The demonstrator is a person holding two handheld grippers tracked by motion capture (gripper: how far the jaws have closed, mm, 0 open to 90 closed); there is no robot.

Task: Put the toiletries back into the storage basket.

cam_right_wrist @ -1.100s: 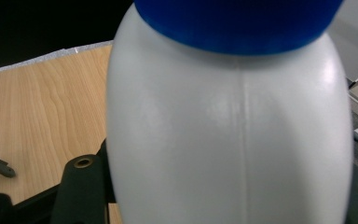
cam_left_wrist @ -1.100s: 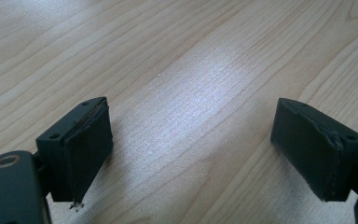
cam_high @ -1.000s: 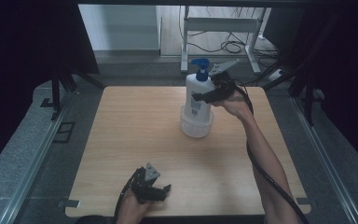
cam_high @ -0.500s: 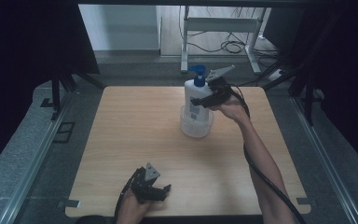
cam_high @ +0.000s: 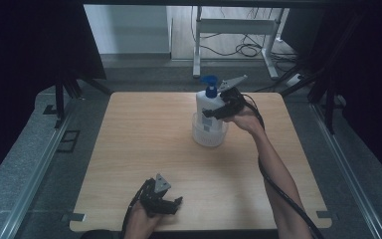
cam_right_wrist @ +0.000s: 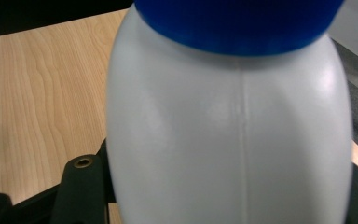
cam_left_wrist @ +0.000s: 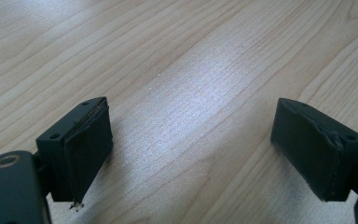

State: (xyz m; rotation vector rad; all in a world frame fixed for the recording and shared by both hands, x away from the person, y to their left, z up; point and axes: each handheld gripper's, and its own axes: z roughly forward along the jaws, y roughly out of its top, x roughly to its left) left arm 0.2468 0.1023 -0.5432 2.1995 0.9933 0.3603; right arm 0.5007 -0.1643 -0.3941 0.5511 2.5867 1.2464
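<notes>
**Right tool clamped on pump bottle above clear cup**

The right tool [cam_high: 214, 112] grips a white pump bottle [cam_high: 208, 109] with a blue pump top [cam_high: 210, 85] and a dark label on its front. The jaws close on the bottle's upper body, one on each side. In the right gripper view the bottle [cam_right_wrist: 228, 135] stands very close to the camera, its white shoulder and moulded seam facing the lens, the blue collar [cam_right_wrist: 237, 23] above, and the black tool body just showing at the lower left behind it.

The bottle stands upright, with its base inside a clear, round cup [cam_high: 209, 135] that sits on the far half of the wooden desk [cam_high: 144, 134], a little right of centre. Whether the bottle's base touches the cup's bottom cannot be told.

The left tool [cam_high: 171, 205] rests near the front edge of the desk, well apart from the bottle and cup, held in the person's left hand [cam_high: 139, 221]. In the left gripper view its two black jaws stand wide apart with bare wood grain [cam_left_wrist: 191, 93] between them, gripping nothing.
</notes>
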